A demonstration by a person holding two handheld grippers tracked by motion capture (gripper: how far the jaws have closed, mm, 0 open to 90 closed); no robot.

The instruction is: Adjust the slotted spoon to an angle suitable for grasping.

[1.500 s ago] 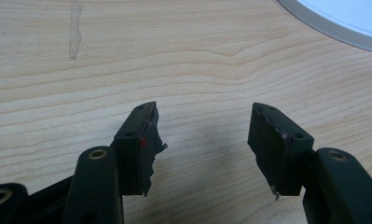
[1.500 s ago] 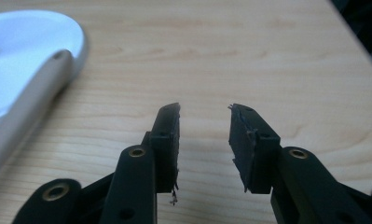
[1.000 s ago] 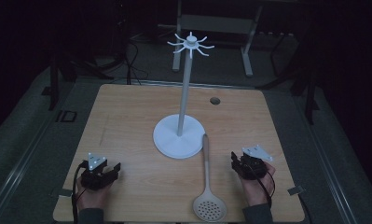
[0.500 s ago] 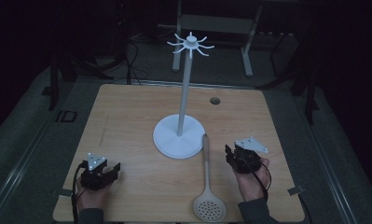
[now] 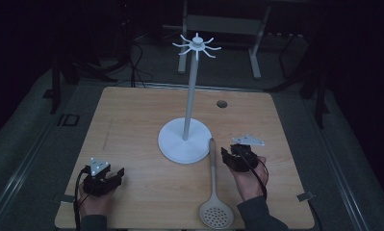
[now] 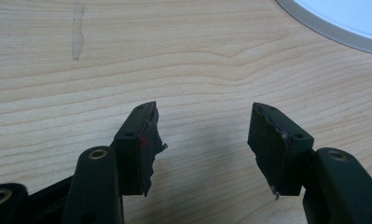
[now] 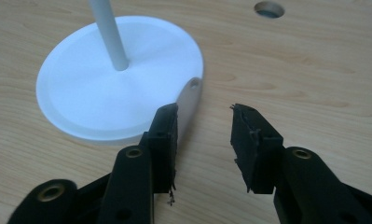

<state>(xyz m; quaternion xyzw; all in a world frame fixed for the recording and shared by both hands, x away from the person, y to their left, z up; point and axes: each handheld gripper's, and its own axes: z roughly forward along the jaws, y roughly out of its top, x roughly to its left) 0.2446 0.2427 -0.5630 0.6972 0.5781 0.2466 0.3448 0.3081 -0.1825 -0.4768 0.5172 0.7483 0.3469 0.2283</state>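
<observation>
Left gripper (image 5: 113,177), jaws wide and empty, idle on table (image 5: 132,125); white stand (image 5: 185,140) centre; slotted spoon (image 5: 213,192) flat beside its base; right gripper (image 5: 228,159), jaws just reopening, empty—best straddle handle squarely before closing.

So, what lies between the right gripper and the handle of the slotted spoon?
Nothing: in the high view only bare wood of the table separates the right gripper from the slotted spoon, whose handle runs just beside it.
</observation>
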